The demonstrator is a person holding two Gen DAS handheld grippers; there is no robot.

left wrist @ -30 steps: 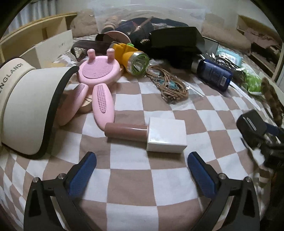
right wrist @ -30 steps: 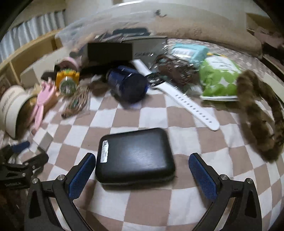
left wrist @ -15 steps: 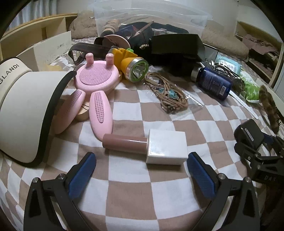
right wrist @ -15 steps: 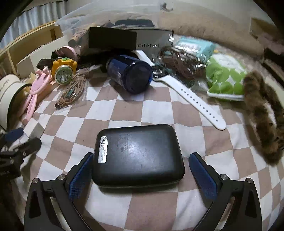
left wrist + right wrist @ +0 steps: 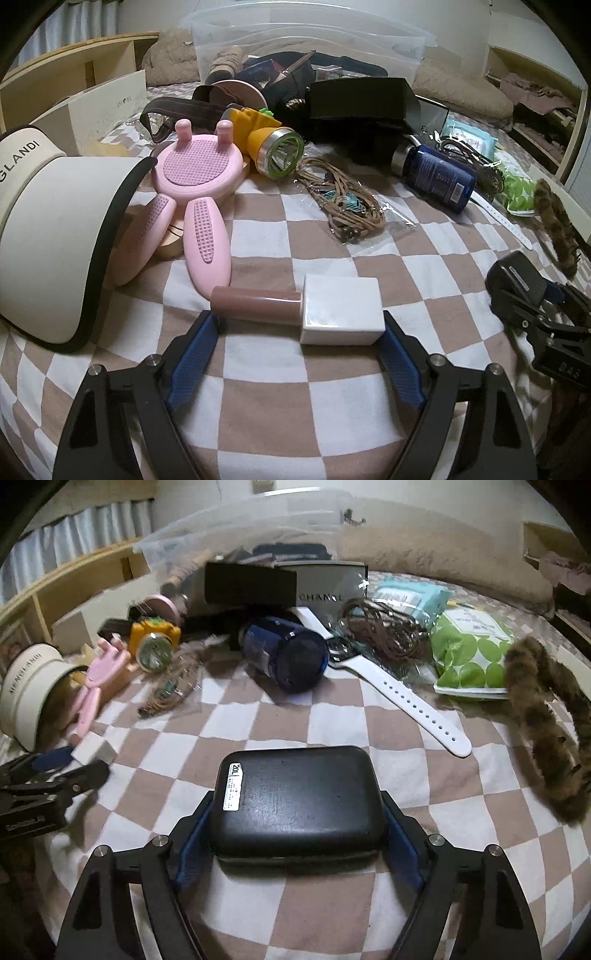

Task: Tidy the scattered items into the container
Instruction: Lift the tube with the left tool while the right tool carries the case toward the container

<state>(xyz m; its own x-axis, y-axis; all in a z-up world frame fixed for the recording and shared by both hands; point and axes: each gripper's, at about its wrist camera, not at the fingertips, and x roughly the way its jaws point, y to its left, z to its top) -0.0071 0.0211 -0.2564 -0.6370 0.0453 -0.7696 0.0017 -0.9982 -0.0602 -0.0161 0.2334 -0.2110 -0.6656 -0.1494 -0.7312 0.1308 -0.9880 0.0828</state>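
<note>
A lip gloss tube with a white square cap lies on the checkered bedspread between the fingers of my left gripper; the pads touch both its ends. My right gripper is shut on a black hard case, with both pads against its sides. The clear plastic container stands at the back, with several items inside; it also shows in the right wrist view. Scattered in front of it are a pink rabbit-shaped brush, a yellow flashlight, a blue bottle and a bagged cord.
A white visor cap lies at the left. A white watch, a green packet, a furry brown band, a coiled cable and black boxes lie on the right and back. A wooden headboard runs along the left.
Both grippers moved forward and closed: the left around the lip gloss tube, the right onto the black case. The container came more into view.
</note>
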